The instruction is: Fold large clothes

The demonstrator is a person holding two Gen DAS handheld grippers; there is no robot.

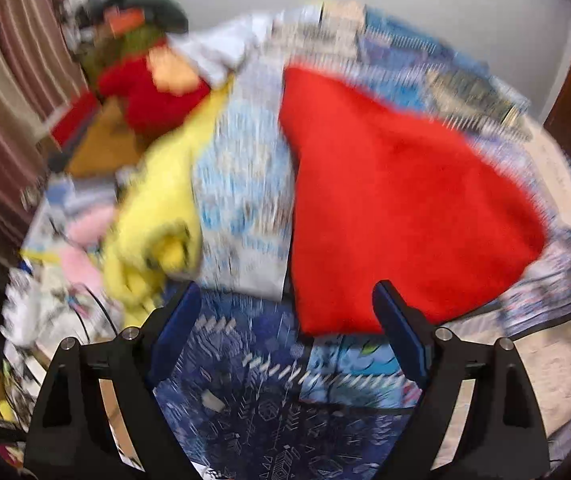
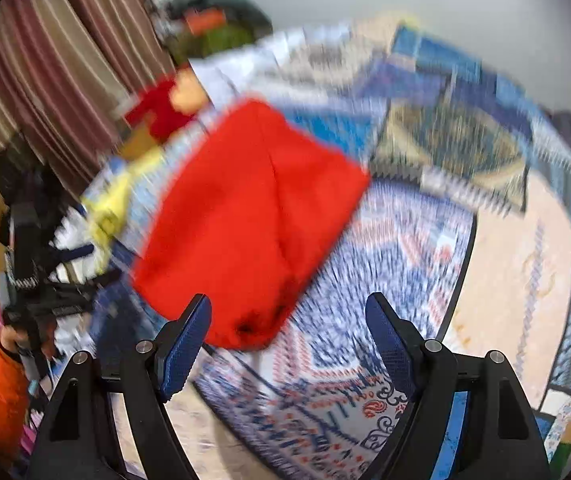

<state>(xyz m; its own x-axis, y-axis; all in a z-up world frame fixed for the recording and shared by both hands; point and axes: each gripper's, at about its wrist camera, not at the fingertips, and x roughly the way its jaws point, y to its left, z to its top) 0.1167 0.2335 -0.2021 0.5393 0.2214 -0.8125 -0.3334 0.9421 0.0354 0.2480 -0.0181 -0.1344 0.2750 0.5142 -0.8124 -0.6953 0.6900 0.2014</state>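
Note:
A large red garment (image 1: 397, 200) lies folded on the patterned blue bedspread (image 1: 245, 408). It also shows in the right wrist view (image 2: 245, 216), left of centre. My left gripper (image 1: 285, 312) is open and empty, hovering just in front of the garment's near edge. My right gripper (image 2: 287, 320) is open and empty, with the garment's near corner just beyond its left finger (image 2: 185, 344). Both views are motion-blurred.
A yellow garment (image 1: 157, 216) and pink clothes (image 1: 85, 228) lie heaped to the left. A red and orange pile (image 1: 153, 92) sits farther back by the striped curtain (image 2: 69, 64). The left hand-held gripper (image 2: 29, 280) shows at the right view's left edge.

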